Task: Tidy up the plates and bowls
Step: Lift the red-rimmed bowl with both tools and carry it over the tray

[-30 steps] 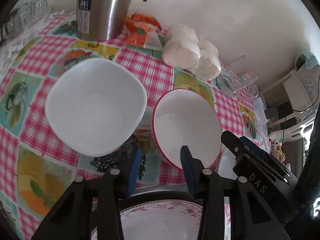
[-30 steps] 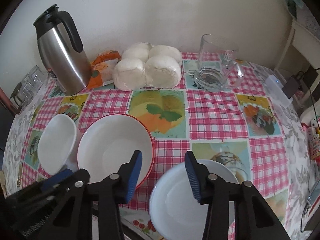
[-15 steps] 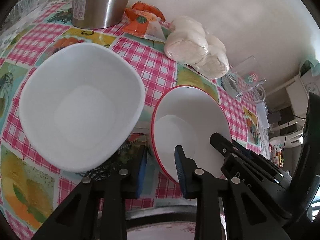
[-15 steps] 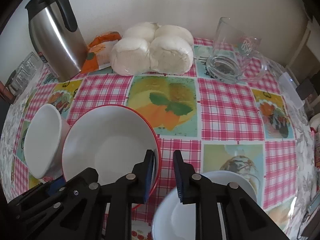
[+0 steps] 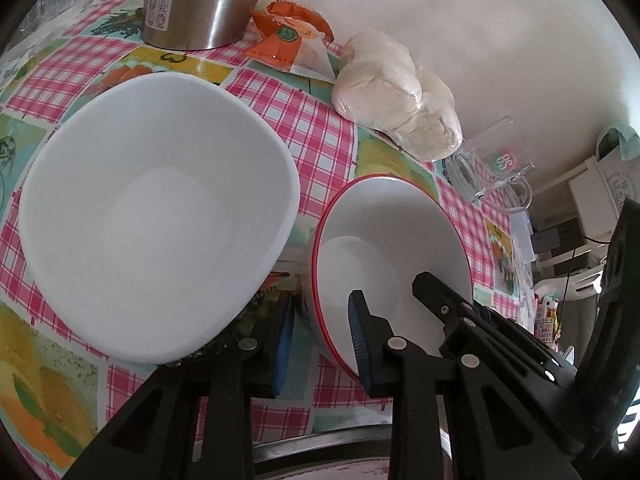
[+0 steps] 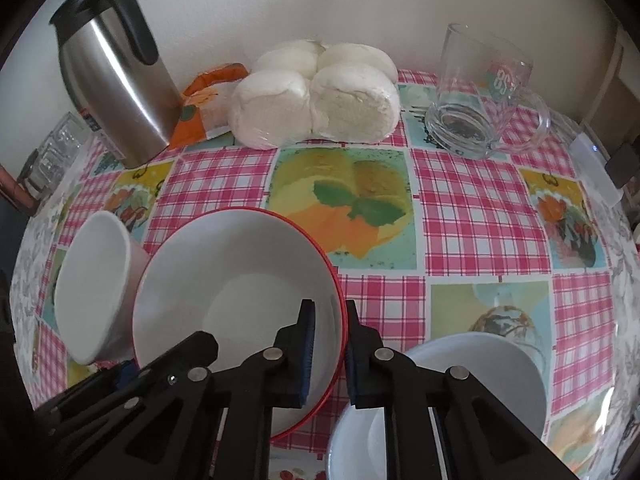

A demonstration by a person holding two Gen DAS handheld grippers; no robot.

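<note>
A red-rimmed white bowl [image 5: 384, 240] [image 6: 240, 288] sits on the checked tablecloth. My left gripper [image 5: 320, 338] is shut on its left rim, one pad outside the wall and one inside. On the opposite rim my right gripper [image 6: 328, 354] is shut, pinching the wall. A larger plain white bowl [image 5: 160, 216] [image 6: 92, 288] stands just left of it, close against it. A white plate [image 6: 480, 372] lies to the right, under my right gripper's frame. The edge of a floral plate [image 5: 320, 470] shows below my left gripper.
Along the wall stand a steel thermos jug [image 6: 116, 92], an orange packet [image 6: 200, 108], a bag of white buns [image 6: 316, 100] and a glass mug [image 6: 476, 108]. Small glasses [image 6: 56, 152] stand at the far left. A clear plastic box [image 6: 596, 176] lies at the right edge.
Both grippers came down and closed over the red-rimmed bowl's rim. The right one shifted left from above the white plate to the bowl's right rim. The bowls now look larger.
</note>
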